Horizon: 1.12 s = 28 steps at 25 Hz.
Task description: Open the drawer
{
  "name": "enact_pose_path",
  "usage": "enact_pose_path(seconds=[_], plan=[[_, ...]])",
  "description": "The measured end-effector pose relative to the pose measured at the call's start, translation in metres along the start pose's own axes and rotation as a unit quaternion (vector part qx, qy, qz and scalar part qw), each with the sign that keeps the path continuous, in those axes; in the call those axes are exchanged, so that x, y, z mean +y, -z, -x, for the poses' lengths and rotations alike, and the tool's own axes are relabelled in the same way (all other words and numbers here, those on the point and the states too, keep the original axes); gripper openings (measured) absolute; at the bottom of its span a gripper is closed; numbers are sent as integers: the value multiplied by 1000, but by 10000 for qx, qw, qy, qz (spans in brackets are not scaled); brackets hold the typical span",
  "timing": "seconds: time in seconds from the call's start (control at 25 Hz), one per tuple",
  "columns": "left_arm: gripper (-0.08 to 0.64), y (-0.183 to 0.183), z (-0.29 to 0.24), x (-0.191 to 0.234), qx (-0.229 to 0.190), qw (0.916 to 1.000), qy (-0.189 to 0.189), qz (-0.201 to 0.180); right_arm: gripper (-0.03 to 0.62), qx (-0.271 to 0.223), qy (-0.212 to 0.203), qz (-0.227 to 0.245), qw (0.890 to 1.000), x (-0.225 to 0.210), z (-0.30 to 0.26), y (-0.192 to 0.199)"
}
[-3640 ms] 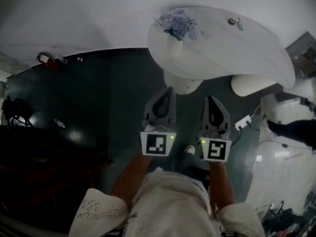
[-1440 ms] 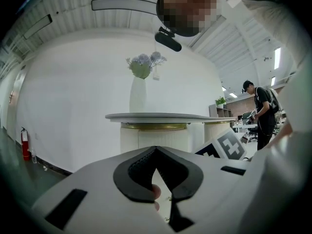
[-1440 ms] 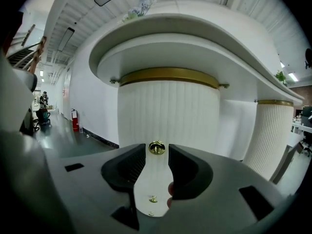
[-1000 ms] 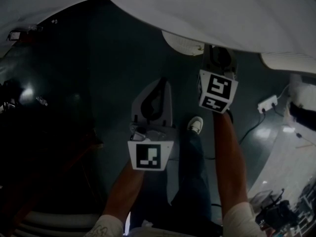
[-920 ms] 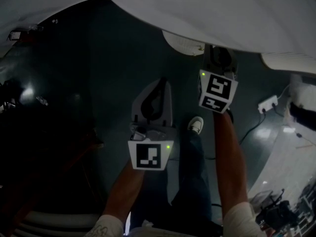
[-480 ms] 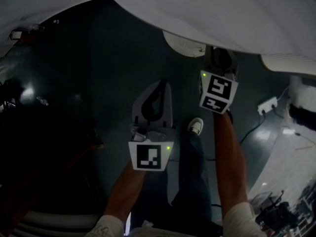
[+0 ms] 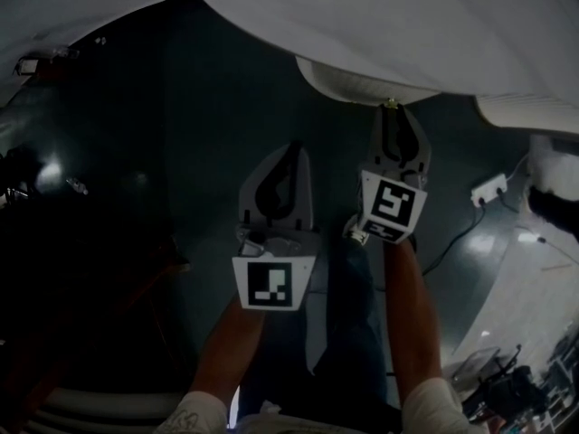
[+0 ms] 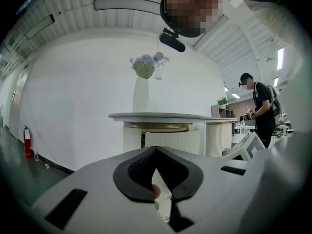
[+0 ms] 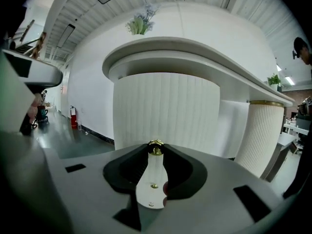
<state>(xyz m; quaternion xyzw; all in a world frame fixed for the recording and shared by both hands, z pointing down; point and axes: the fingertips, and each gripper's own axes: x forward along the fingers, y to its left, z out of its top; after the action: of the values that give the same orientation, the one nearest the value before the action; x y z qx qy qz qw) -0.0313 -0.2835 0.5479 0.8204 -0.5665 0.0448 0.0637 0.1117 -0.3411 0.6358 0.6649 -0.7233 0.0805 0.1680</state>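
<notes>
Right tongs [image 7: 392, 116] reach up to the white tabletop [image 7: 380, 16], tips pinching a small gold knob [image 9: 156, 147]. The knob sits on the drawer [image 7: 353, 81], a pale curved front showing just under the tabletop's edge, with a ribbed white pedestal [image 9: 165, 111] behind it. Left tongs [image 8: 156, 149] hang apart to the left over the dark floor [image 7: 172, 152], tips pressed together, nothing between them. White vase of flowers [image 8: 141, 94] on the tabletop.
</notes>
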Motion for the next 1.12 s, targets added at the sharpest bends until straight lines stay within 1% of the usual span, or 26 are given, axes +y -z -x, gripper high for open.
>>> enact_pose_path(seconds=[0.2, 0.32, 0.6, 0.8, 0.92, 1.12], plan=[[-5, 1, 0, -1, -7, 10000, 53, -58, 104, 60, -39, -17, 10000, 6, 23, 9], [-5, 4, 1, -1, 3, 10000, 35, 27, 104, 30, -5, -84, 10000, 11, 38, 14], [-5, 18, 8, -4, 151, 9998, 97, 35, 104, 16, -85, -21, 10000, 19, 71, 26], [-5, 25, 25, -11, 235, 9997, 113, -11, 104, -38, -80, -18, 10000, 21, 99, 36], [-5, 25, 35, -15, 213, 9997, 142, -28, 104, -44, -101, 60, 9999, 23, 112, 41], [-5, 26, 66, -28, 205, 9995, 223, -120, 104, -62, -101, 101, 9999, 26, 145, 53]])
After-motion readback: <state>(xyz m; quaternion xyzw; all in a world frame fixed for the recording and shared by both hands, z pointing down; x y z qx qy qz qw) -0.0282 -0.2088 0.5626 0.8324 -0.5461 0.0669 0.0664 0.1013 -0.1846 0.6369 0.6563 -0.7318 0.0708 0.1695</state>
